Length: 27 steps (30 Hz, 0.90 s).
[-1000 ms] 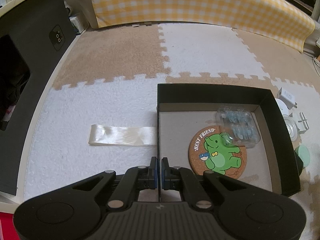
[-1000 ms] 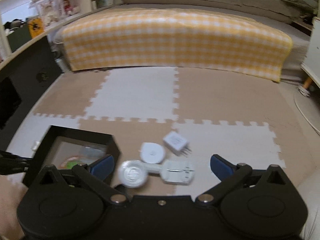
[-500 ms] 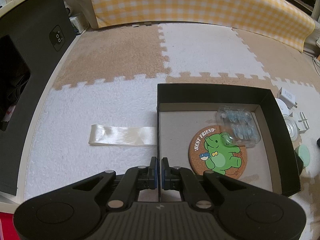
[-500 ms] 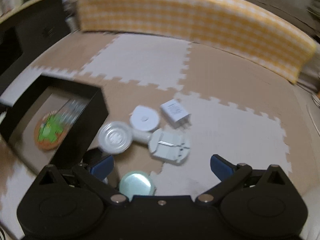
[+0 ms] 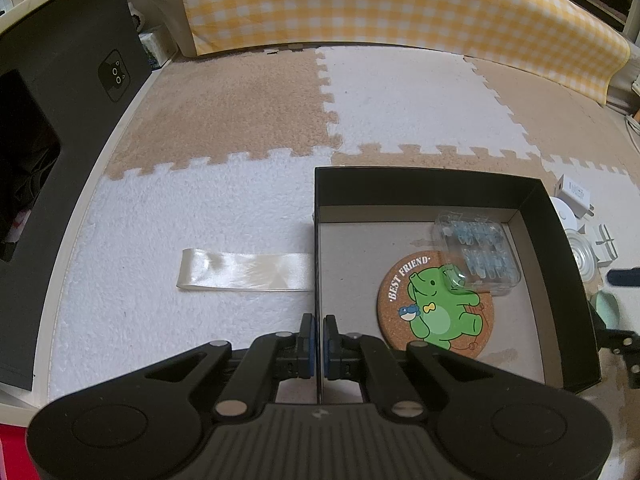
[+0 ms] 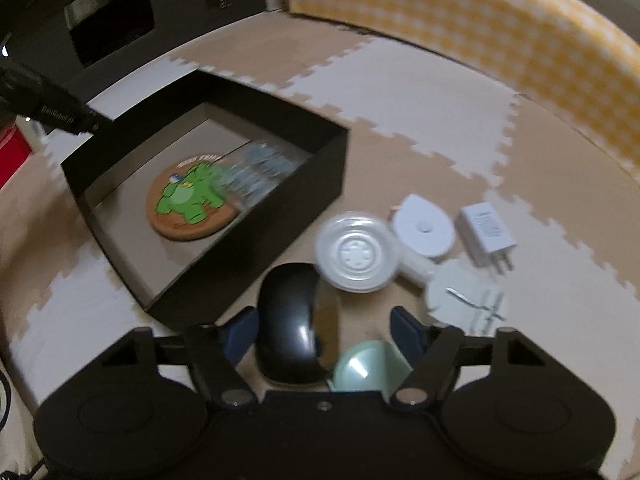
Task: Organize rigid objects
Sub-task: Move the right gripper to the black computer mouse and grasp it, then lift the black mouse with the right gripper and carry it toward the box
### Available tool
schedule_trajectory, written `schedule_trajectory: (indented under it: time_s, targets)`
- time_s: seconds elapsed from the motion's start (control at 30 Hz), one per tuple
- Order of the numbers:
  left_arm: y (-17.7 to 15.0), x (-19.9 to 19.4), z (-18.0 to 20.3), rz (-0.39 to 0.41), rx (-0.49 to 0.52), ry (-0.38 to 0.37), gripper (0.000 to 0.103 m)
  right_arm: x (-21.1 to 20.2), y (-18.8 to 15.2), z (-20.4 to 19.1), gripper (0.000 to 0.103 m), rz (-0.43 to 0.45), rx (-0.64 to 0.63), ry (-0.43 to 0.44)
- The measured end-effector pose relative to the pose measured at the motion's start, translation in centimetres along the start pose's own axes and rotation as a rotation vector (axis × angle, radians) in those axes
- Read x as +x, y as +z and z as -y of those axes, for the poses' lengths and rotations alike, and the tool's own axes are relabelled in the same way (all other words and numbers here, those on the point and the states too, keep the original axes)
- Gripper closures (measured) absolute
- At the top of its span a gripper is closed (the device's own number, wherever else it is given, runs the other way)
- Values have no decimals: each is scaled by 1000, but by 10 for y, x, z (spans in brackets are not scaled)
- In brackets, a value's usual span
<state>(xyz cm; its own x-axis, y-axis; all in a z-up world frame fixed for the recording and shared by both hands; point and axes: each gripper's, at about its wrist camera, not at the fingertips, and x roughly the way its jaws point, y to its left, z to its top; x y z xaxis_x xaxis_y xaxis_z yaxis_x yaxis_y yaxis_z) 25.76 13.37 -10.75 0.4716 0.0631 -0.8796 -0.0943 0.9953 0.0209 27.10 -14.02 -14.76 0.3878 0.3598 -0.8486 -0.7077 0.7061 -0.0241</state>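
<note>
Since half a second ago, your right gripper (image 6: 324, 330) has swung down and toward the black box (image 6: 244, 276); a black computer mouse (image 6: 290, 320) that was barely visible then now lies between its wide-open fingers, touched by neither as far as the blurred picture shows. A pale green round lid (image 6: 368, 366) sits just beside the mouse, under the right finger. Your left gripper (image 5: 319, 346) has not moved: its fingers stay closed narrow on the box's left wall (image 5: 318, 264), holding it.

Readable writing: "BEST FRIEND" on the one cork coaster (image 5: 436, 306) with a green elephant, lying on the box floor. One clear plastic case (image 5: 476, 252) of small blue pieces rests partly on the coaster, in the box's far right corner.

Outside the box on the foam floor mat (image 6: 560, 184) you have, near each other: one ribbed clear round lid (image 6: 358, 256), one white round puck (image 6: 422, 228), one white charger plug (image 6: 486, 232) with print too small to read, and one white adapter (image 6: 466, 300). One cream satin ribbon (image 5: 244, 270) lies flat on the mat, its end touching the box's left wall. The right gripper's blue finger tip (image 5: 622, 276) shows at the edge of the left view.
</note>
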Motion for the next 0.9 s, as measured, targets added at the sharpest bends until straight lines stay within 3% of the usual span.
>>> schedule_trajectory:
  time_s: [0.27,0.37,0.7,0.9]
  targets:
    - [0,0,0,0,0,0,99,17,2,-2,43,-47,17,86]
    - [0,0,0,-1,0,0,99,20,2,-2,49,-60,28,74]
    - [0,1,1,-4,-4,0,99,11,-6,-20,49,-162,34,93]
    - [0,2,2,-9,-2,9,99,13,-6,-24,48,-179,57,100]
